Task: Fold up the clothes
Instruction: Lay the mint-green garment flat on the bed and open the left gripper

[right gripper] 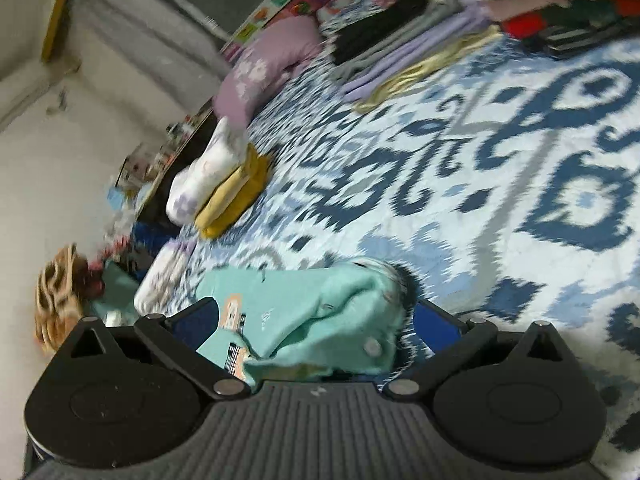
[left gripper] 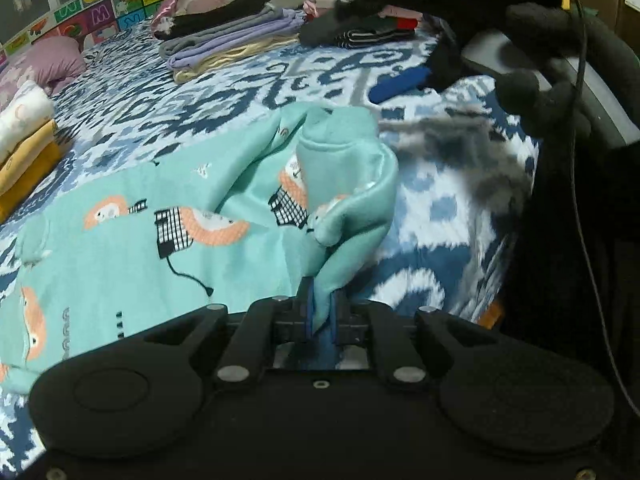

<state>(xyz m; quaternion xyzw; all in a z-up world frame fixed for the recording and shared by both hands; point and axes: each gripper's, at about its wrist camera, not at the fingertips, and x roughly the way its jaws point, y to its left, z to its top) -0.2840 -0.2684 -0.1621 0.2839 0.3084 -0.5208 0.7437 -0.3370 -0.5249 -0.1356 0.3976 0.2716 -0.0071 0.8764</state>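
The mint garment [left gripper: 132, 240] lies spread on the blue-and-white bedspread [left gripper: 424, 208], one edge bunched upward. The left gripper [left gripper: 321, 312] is clamped on that raised fold. The right gripper [right gripper: 316, 320] has its fingers wide apart, bunched mint cloth lying between them unpinched. Beyond the garment, a yellow-and-white folded stack [right gripper: 228, 184] sits at the bedspread's edge.

Open bedspread [right gripper: 460, 168] before folded stacks [left gripper: 224, 48]
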